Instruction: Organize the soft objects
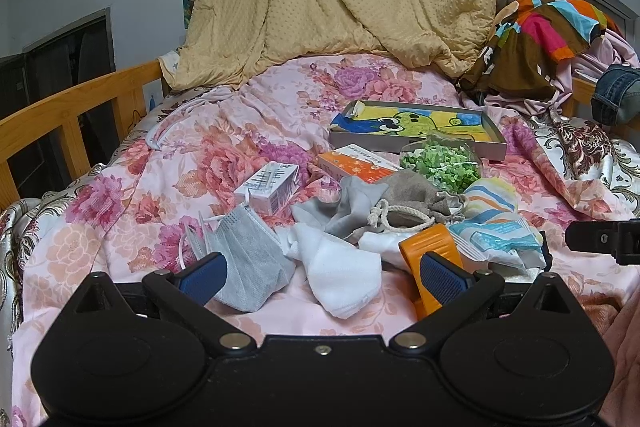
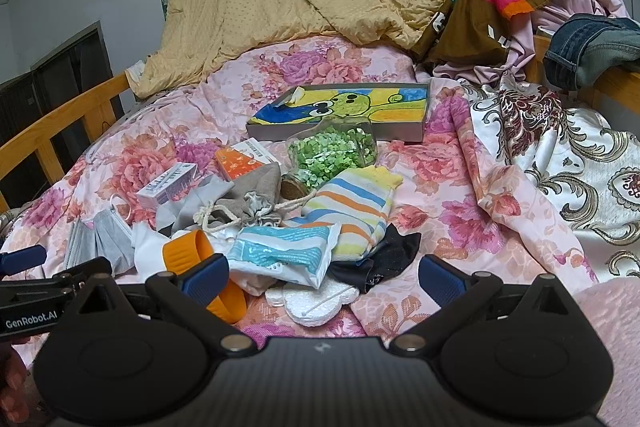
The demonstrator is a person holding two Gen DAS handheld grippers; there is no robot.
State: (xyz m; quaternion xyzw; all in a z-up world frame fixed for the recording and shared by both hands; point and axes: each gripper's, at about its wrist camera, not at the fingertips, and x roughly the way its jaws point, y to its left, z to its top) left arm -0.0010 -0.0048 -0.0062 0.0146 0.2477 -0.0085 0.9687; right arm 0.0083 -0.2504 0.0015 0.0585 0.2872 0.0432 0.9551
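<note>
Two white socks lie between the open left hand-held gripper's fingers.

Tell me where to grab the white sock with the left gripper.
Pinch the white sock at its broad near end, coming straight forward and down. That end lies flat and uncovered on the bedsheet between the open left gripper fingers; its far end tucks under the grey cloth.

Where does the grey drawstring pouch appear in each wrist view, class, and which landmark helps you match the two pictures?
Left wrist view: the grey drawstring pouch lies right of centre, just beyond the orange band.
Right wrist view: the pouch lies left of centre, beside the striped sock.
Shared landmark: the jar of green bits, just behind the pouch in both.
</note>
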